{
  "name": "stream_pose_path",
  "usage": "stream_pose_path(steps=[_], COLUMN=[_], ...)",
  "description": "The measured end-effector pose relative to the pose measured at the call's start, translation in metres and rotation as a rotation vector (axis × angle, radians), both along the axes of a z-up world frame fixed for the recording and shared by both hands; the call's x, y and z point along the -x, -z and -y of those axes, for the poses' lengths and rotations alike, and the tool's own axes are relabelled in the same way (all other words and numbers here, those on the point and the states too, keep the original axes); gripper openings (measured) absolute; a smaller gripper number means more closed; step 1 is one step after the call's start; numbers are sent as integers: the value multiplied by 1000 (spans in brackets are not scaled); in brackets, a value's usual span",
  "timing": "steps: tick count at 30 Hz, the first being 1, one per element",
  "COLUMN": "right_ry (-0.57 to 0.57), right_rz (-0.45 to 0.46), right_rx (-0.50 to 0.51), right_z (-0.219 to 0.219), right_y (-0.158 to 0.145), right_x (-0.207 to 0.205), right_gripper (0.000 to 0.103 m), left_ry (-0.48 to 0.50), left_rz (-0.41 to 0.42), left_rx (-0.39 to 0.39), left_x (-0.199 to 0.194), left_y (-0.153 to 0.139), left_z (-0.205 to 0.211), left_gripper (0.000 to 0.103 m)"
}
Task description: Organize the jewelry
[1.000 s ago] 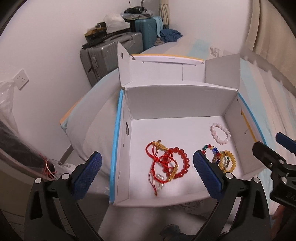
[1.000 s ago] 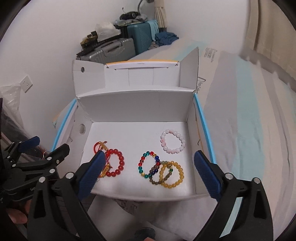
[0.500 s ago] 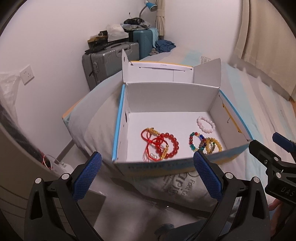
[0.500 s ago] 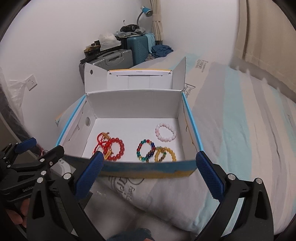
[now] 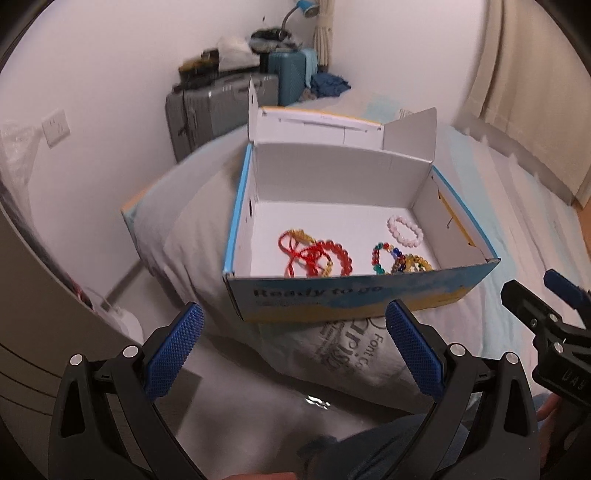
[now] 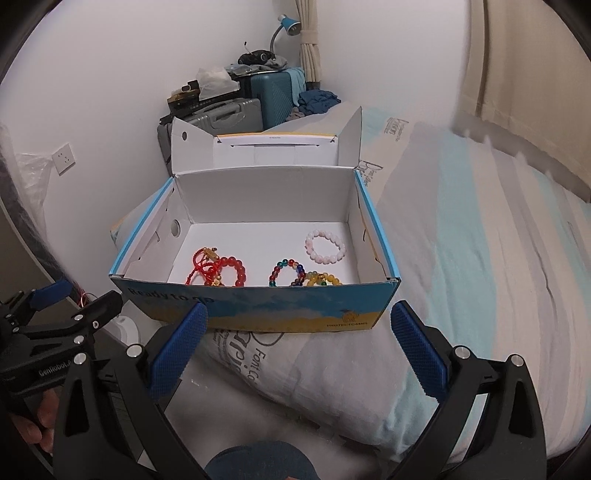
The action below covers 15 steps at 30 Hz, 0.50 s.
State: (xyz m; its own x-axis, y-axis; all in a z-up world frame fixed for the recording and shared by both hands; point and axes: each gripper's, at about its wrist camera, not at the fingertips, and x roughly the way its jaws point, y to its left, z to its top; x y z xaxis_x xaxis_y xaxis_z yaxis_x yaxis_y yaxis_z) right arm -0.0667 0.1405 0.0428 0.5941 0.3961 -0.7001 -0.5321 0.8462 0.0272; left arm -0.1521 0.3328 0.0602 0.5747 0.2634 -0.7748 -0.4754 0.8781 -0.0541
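Observation:
An open cardboard box [image 5: 343, 301] [image 6: 258, 308] with a blue and yellow front rests on a pillow. Inside lie a red bead bracelet tangled with red cord [image 5: 325, 258] [image 6: 221, 271], a multicoloured bead bracelet [image 5: 384, 256] [image 6: 290, 271], a yellow bead bracelet [image 5: 415, 264] [image 6: 321, 278] and a pink bead bracelet [image 5: 404, 230] [image 6: 325, 247]. My left gripper [image 5: 293, 350] hovers open in front of the box, holding nothing. My right gripper [image 6: 299, 350] is also open and empty, short of the box front. Each gripper shows at the edge of the other's view.
The pillow [image 6: 332, 365] lies on a striped bed [image 6: 480, 258]. Suitcases [image 6: 229, 110] piled with clutter stand against the far wall, a blue lamp [image 6: 288, 26] above them. A curtain [image 6: 517, 74] hangs at right. A person's hand [image 6: 33, 424] grips the left tool.
Both grippers have drawn back and away from the box; it looks smaller, and its printed front wall now hides part of the nearest bracelets. The jewelry has not moved.

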Motion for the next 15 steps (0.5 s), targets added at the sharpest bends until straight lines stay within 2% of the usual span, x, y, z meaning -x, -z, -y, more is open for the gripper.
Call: stream_pose_path(steps=[5,9,15], right_ry=[1,3,5], right_rz=[-3,-11,-12], right_rx=[5,8,9], right_z=[1,0,-1], right_y=[3,6,7], right_x=[0,-1,-2], right_gripper=[96,96,96], left_ry=[-37,-20,-23], left_rz=[-14,-5,7], left_rx=[-19,10,-52], left_x=[1,1,-1], left_y=[5,8,2], left_z=[-4,-4,3], left_gripper=[97,97,97])
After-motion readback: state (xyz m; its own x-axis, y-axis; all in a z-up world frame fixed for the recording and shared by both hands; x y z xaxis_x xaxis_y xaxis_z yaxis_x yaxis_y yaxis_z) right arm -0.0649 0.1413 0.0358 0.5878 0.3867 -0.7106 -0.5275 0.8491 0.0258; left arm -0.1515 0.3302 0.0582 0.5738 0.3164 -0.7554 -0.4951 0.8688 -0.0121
